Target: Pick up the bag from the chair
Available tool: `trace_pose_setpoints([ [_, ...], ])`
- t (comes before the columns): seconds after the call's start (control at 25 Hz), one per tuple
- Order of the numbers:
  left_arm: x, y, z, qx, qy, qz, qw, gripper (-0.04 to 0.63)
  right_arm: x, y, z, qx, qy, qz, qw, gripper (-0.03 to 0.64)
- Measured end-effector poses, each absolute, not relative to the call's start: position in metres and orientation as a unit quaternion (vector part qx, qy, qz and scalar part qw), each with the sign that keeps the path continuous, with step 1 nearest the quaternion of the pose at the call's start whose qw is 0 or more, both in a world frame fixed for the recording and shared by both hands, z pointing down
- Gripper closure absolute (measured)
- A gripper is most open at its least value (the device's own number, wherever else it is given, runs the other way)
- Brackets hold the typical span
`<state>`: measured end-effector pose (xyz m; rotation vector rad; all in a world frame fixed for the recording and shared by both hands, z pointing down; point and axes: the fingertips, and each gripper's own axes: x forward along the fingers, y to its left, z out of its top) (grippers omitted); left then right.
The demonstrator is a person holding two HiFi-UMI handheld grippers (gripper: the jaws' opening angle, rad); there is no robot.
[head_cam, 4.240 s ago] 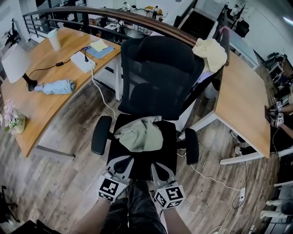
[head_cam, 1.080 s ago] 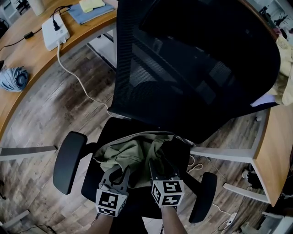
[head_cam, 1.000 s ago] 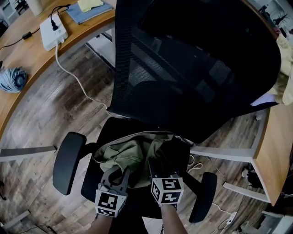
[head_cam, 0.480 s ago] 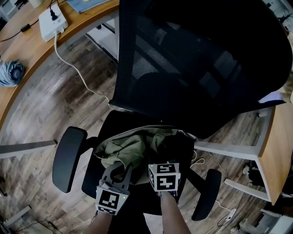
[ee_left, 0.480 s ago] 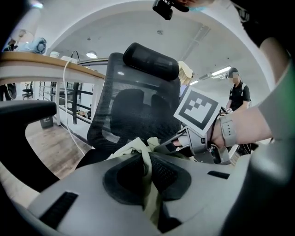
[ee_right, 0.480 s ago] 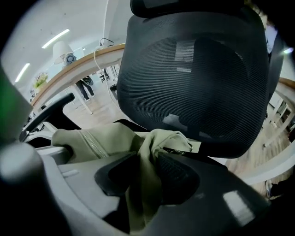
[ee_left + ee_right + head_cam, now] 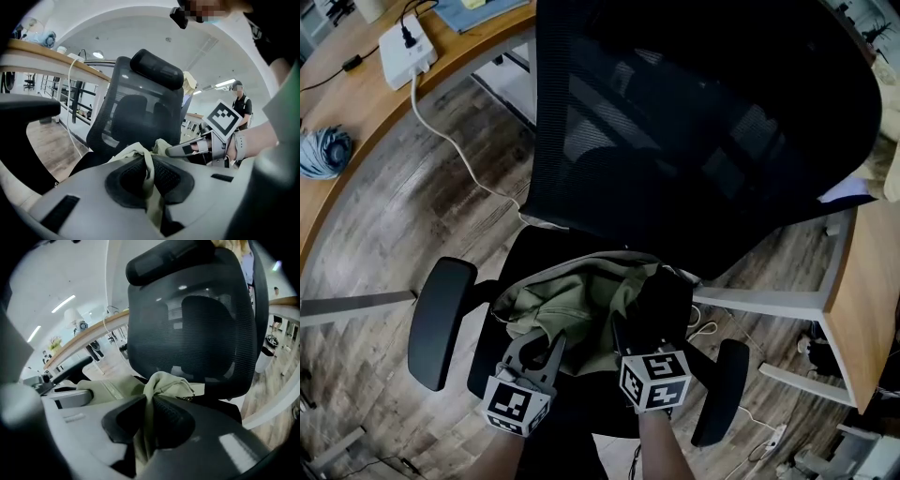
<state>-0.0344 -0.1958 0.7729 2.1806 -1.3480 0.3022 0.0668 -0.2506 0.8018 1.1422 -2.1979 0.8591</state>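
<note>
An olive-green fabric bag [image 7: 577, 302] lies crumpled on the seat of a black mesh office chair [image 7: 694, 122]. My left gripper [image 7: 538, 339] is at the bag's near left edge, and in the left gripper view its jaws are shut on a fold of the bag [image 7: 149, 174]. My right gripper [image 7: 626, 330] is at the bag's near right side, where its jaws pinch a bunched peak of the bag [image 7: 149, 420]. Each gripper shows in the other's view: the right gripper [image 7: 187, 149] and the left gripper [image 7: 70, 397]. The bag's underside is hidden.
Black armrests [image 7: 441, 319] [image 7: 719, 389] flank the seat. A curved wooden desk [image 7: 356, 103] at upper left holds a white power strip [image 7: 405, 44] and a folded blue umbrella [image 7: 323, 150]; a white cable [image 7: 459, 131] hangs down. Another desk [image 7: 867, 281] stands right.
Both grippers stay shut on the bag. They have drawn slightly back toward me, and the right gripper has tilted upward, so more of the chair's headrest shows in its view.
</note>
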Motion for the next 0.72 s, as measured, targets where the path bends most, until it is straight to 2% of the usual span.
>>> trace_pose_setpoints([
  [0.72, -0.057, -0.194, 0.723, 0.796, -0.534, 0.087, 0.271, 0.578, 0.065, -0.211, 0.722, 0.403, -0.852, 0.301, 0.145, 0.569],
])
